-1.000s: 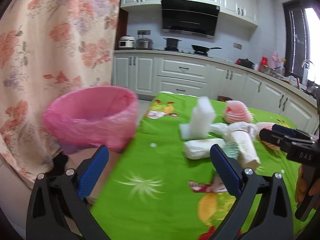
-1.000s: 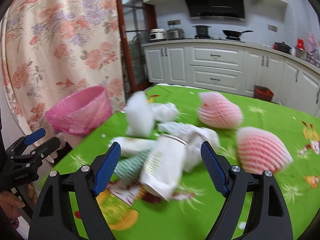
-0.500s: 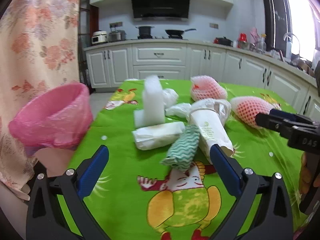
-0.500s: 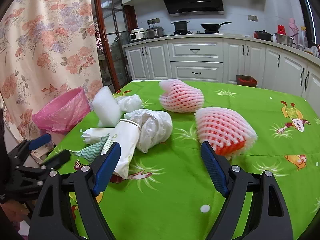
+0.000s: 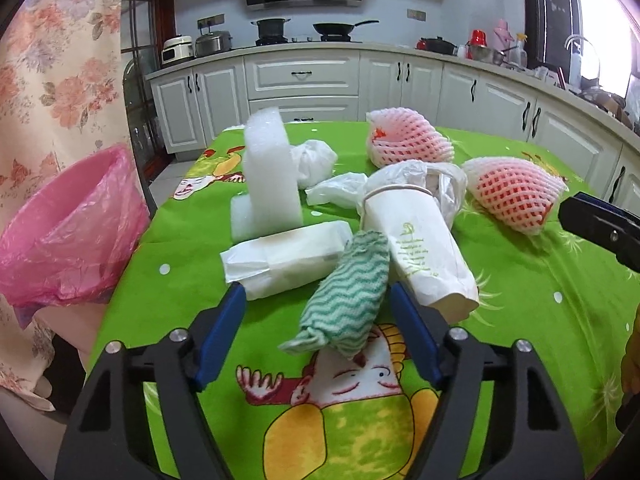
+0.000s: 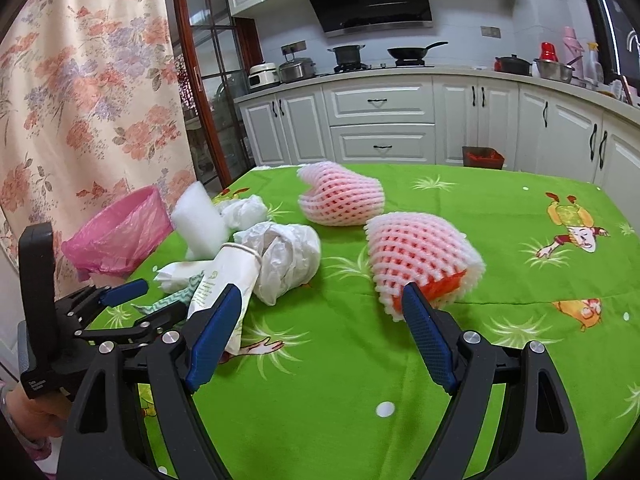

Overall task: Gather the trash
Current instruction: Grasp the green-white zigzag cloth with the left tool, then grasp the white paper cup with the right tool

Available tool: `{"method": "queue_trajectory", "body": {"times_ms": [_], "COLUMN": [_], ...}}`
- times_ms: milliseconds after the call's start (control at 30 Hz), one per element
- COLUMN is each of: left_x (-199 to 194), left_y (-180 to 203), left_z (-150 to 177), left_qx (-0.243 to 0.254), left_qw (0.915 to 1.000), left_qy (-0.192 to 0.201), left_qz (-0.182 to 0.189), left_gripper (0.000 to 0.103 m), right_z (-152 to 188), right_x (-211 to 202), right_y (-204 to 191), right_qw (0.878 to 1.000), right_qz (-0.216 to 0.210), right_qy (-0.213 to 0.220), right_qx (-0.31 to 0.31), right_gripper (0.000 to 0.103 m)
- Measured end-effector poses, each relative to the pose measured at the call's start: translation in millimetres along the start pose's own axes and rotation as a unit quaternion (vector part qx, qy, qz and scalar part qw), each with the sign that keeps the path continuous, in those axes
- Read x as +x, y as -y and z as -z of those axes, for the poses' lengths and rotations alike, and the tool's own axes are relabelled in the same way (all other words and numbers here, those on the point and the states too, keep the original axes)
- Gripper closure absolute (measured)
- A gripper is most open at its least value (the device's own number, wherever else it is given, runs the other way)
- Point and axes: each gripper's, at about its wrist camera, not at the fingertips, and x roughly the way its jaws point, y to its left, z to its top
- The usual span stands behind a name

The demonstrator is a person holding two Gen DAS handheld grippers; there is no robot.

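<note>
Trash lies piled on the green tablecloth (image 5: 540,312). A rolled green-and-white cloth (image 5: 352,300) lies between the fingers of my open left gripper (image 5: 316,312), untouched. Beside it are a tissue pack (image 5: 280,258), a white paper cup (image 5: 420,248), white foam (image 5: 270,176), crumpled plastic bags (image 5: 424,178) and two pink foam fruit nets (image 5: 408,138) (image 5: 512,194). A bin with a pink liner (image 5: 68,228) stands off the table's left edge. My right gripper (image 6: 320,312) is open, with the near fruit net (image 6: 420,256) just beyond its right finger.
A floral curtain (image 5: 52,60) hangs at the left behind the bin. White kitchen cabinets (image 6: 380,120) and a stove line the far wall. The left gripper also shows in the right wrist view (image 6: 120,300), low at the left.
Both grippers have swung right and moved closer to the pile. The left gripper now straddles the rolled cloth; the right one faces the near fruit net. Nothing has been grasped.
</note>
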Motion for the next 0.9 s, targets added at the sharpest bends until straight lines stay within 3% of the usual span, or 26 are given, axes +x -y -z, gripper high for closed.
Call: {"method": "queue_trajectory", "body": {"times_ms": [100, 167, 267, 600, 900], "left_x": [5, 5, -2, -41, -56], "left_y": [2, -2, -7, -39, -57], "left_z": [-1, -1, 2, 18, 23], "left_qx": [0.002, -0.008, -0.013, -0.05, -0.063], "left_qw": [0.9999, 0.9999, 0.9999, 0.9971, 0.995], "left_qy": [-0.012, -0.009, 0.003, 0.055, 0.076], "left_qz": [0.0, 0.001, 0.0, -0.014, -0.017], "left_gripper": [0.052, 0.072, 0.08, 0.081, 0.081], "right_z": [1, 2, 4, 10, 8], "right_x": [5, 7, 12, 41, 63], "right_y": [-7, -12, -20, -61, -83], "right_qw": [1.0, 1.0, 1.0, 0.997, 0.996], "right_qz": [-0.007, -0.01, -0.015, -0.038, -0.034], "right_qy": [-0.007, -0.011, -0.02, -0.051, -0.065], "right_qx": [-0.005, -0.01, -0.015, -0.043, -0.059], "right_gripper": [0.025, 0.025, 0.025, 0.025, 0.025]}}
